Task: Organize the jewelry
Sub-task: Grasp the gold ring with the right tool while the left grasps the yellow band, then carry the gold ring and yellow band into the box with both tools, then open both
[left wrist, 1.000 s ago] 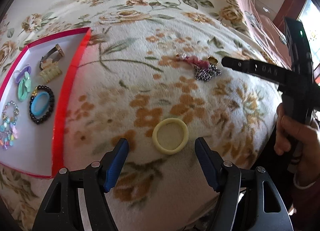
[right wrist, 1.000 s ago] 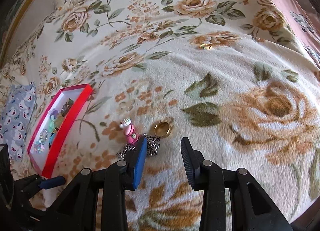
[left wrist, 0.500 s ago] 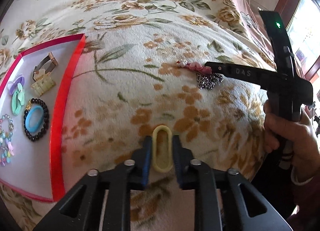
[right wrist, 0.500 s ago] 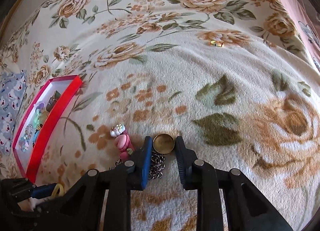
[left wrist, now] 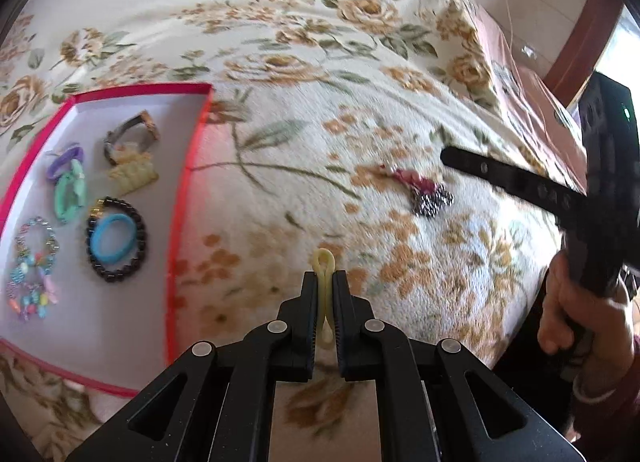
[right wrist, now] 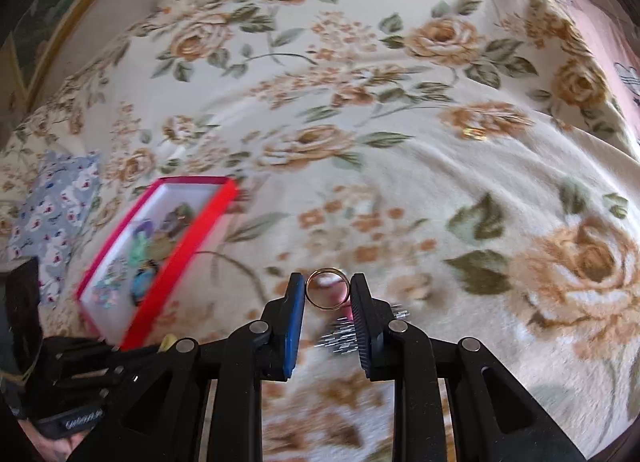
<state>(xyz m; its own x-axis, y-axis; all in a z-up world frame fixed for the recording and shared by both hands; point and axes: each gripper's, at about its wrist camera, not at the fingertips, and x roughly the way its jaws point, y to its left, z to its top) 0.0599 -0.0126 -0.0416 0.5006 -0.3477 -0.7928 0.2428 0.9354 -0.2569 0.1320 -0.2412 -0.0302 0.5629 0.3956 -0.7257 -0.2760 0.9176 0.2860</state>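
Note:
My left gripper point(left wrist: 324, 282) is shut on a pale yellow hair tie point(left wrist: 324, 264), squeezed flat between the pads above the floral blanket. My right gripper point(right wrist: 327, 290) is shut on a gold ring point(right wrist: 327, 293), lifted off the blanket. It shows as a black bar at the right of the left wrist view point(left wrist: 516, 178). A pink charm with a silver chain point(left wrist: 424, 190) lies on the blanket below the ring; the chain shows blurred in the right wrist view point(right wrist: 344, 336). The red-rimmed white tray point(left wrist: 188, 190) at the left holds several bracelets and hair ties.
The floral blanket point(right wrist: 400, 182) covers the bed. A small gold piece point(right wrist: 474, 133) lies far back on it. A blue patterned cloth point(right wrist: 52, 206) is left of the tray point(right wrist: 188, 246). A pink bedspread point(left wrist: 532, 102) lies at the right.
Both grippers have risen off the blanket with their items. The left has squeezed the yellow tie flatter. The right has lifted the gold ring away from the charm and chain.

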